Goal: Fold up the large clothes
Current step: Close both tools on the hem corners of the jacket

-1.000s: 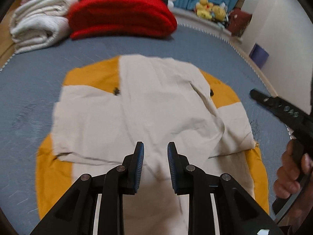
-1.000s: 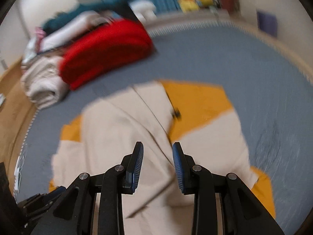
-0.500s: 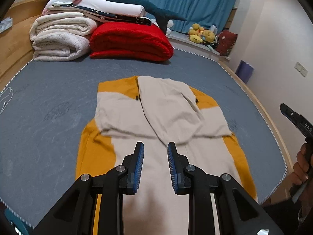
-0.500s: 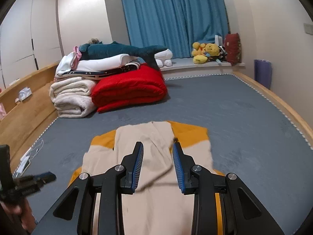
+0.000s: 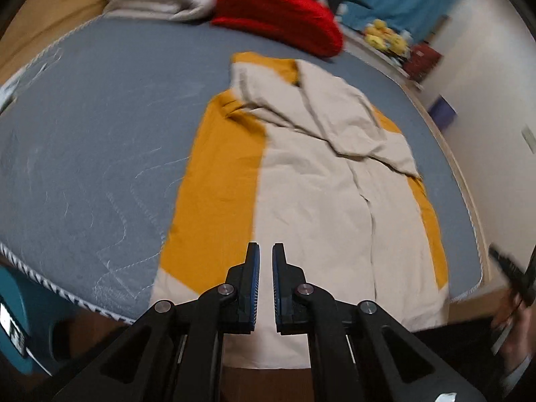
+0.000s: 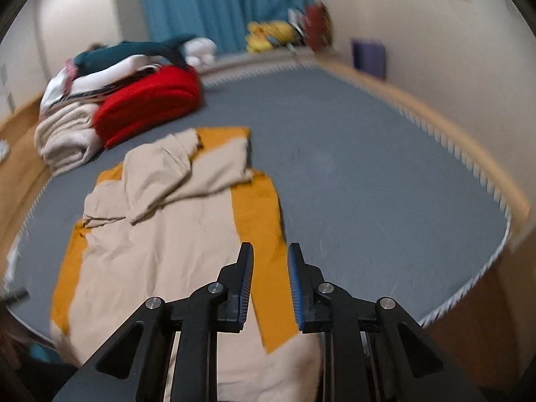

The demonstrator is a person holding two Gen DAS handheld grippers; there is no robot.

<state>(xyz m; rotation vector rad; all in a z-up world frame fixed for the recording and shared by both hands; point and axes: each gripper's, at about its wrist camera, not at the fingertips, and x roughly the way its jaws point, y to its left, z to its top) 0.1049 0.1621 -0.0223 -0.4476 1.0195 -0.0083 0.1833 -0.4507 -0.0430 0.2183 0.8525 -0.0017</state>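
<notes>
Both claws hung empty over the near hem of the garment [image 5: 311, 201], ready for the next fold.

The beige-and-mustard garment lay lengthwise on the grey bed [image 5: 93, 140], sleeves already folded in, its hem drooping over the near edge. The left claw [image 5: 264, 281] stood nearly closed on nothing; the right claw [image 6: 269, 284] gaped wider, also empty. A good fold, I judge, needed each claw to pinch one hem corner and carry both up evenly. Only the left view showed the person's right hand [image 5: 516, 315]; only the right showed the curtain [image 6: 227, 3] clearly.
</notes>
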